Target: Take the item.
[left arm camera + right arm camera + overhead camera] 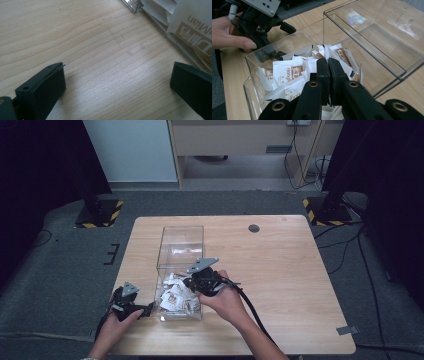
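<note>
A clear plastic box (181, 236) with two compartments stands on the wooden table (280, 270). Its near compartment holds several white and brown sachets (175, 299); the far one looks empty. My right gripper (187, 282) hangs over the sachets (287, 72), jaws pressed shut (328, 62) with nothing visible between them. My left gripper (149, 309) rests low on the table just left of the box's near corner, open (117, 75) over bare wood. The box wall (160, 25) and a printed sachet (192, 27) lie close to its right jaw. In the right gripper view, the left gripper (279, 40) shows beyond the box wall (367, 45).
A round cable hole (254, 228) sits in the table's far middle. Bare wood stretches to the right of the box. Black stands with yellow-striped bases (99, 212) flank the table on the floor. A cable trails from the right gripper along the forearm.
</note>
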Demonstrator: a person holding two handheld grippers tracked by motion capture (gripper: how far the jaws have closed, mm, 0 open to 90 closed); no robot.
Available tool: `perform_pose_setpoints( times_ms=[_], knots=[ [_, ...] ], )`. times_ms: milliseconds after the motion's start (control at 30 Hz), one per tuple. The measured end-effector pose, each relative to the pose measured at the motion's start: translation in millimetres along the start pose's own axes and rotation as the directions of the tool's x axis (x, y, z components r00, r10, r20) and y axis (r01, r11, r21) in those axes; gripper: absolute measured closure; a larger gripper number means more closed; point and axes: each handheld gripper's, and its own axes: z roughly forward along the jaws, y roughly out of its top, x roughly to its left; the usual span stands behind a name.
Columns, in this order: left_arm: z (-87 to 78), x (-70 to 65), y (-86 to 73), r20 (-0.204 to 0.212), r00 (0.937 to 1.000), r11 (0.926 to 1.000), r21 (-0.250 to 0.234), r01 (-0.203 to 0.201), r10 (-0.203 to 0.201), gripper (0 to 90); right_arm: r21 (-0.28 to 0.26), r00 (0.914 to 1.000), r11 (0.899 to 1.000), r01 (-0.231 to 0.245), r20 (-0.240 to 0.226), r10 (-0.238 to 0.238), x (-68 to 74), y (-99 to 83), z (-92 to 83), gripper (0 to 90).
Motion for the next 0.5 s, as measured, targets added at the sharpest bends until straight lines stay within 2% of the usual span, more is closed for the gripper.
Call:
perform_pose_setpoints(
  times_ms=[500],
  knots=[
    [0.0,0.0,0.0,0.0,1.0,1.0,0.0,0.0,0.0,0.0,-0.031,1.0,1.0,0.003,0.008,-0.002,-3.2,6.8,-16.5,88.2]
  ],
)
